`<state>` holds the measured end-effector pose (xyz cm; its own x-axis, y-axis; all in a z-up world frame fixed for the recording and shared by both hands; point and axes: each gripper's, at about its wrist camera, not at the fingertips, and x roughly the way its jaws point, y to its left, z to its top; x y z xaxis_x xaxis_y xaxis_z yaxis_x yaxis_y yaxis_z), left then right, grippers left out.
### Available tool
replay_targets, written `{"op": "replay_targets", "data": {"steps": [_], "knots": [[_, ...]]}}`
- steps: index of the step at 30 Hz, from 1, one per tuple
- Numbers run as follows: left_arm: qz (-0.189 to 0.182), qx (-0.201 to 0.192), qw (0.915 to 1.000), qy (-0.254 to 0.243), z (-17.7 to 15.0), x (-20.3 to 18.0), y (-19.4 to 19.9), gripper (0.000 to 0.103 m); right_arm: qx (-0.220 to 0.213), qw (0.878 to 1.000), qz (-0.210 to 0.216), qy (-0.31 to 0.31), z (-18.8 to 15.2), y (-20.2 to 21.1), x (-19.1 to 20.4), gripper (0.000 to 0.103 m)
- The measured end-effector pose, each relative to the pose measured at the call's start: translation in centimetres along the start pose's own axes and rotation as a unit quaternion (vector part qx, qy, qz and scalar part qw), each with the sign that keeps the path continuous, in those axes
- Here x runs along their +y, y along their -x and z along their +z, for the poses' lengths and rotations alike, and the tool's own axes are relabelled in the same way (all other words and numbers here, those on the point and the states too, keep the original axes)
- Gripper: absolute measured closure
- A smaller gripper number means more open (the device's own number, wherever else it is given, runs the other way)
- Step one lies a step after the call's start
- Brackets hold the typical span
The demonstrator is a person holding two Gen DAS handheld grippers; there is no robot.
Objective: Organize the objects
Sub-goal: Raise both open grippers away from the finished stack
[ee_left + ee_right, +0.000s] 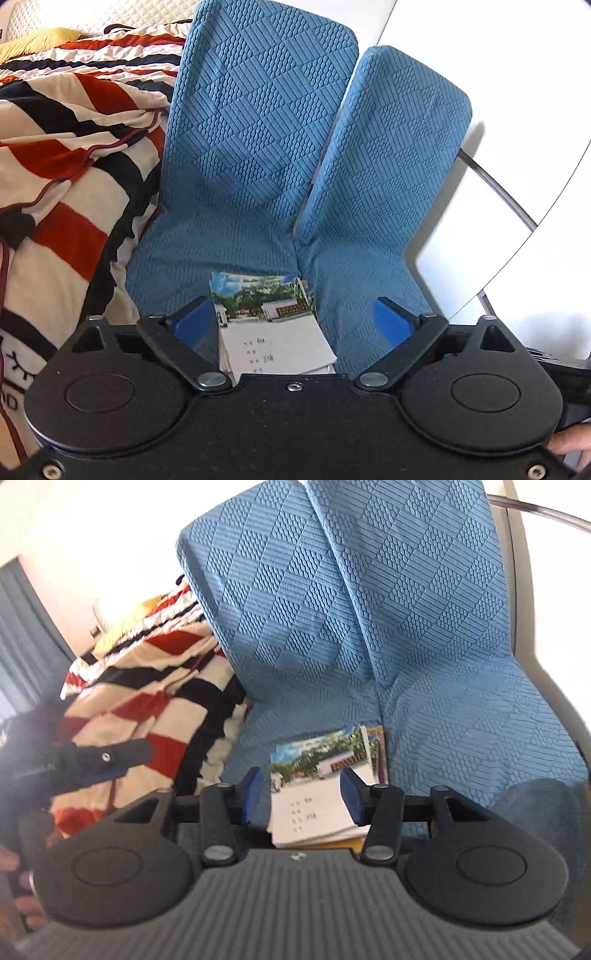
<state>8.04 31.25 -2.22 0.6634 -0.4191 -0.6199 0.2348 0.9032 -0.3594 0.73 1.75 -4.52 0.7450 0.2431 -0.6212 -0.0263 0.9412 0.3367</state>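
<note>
Booklets [275, 325] lie stacked on the near edge of the blue seat cover [258, 155], and we see them between and below both pairs of fingers. Our left gripper [295, 321] stands wide open, touching nothing. Our right gripper [301, 794] is half open above the stack, pads clear of it. Right of the striped blanket [62, 166].

The left gripper [295, 317] hangs wide open above a stack of booklets [273, 325] on the blue sofa seat [369, 266], striped blanket [66, 166] alongside.
</note>
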Motion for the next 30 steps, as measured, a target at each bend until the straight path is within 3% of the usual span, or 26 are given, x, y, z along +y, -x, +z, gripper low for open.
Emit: {"op": "replay_targets", "data": {"steps": [7,10,13,23,30], "knots": [[0.013,-0.007,0.9999,-0.004,-1.9,0.1,0.7,0.001,-0.007,0.999,-0.016,0.037,-1.5,0.0,1.0,0.052],[0.020,-0.007,0.9998,-0.002,-1.9,0.3,0.7,0.001,-0.009,0.999,-0.024,0.032,-1.5,-0.3,1.0,0.040],[0.017,-0.005,0.9998,0.005,-1.8,0.7,0.5,0.001,-0.014,0.999,-0.031,0.031,-1.6,-0.5,1.0,0.015],[0.011,-0.004,0.9997,0.020,-1.4,1.3,-0.1,0.001,-0.004,0.999,-0.045,0.018,-2.1,-1.7,0.3,0.016],[0.025,0.007,0.9997,-0.005,-1.1,1.1,-1.6,0.001,0.007,0.999,-0.051,0.006,-2.8,-3.0,-0.1,0.016]]}}
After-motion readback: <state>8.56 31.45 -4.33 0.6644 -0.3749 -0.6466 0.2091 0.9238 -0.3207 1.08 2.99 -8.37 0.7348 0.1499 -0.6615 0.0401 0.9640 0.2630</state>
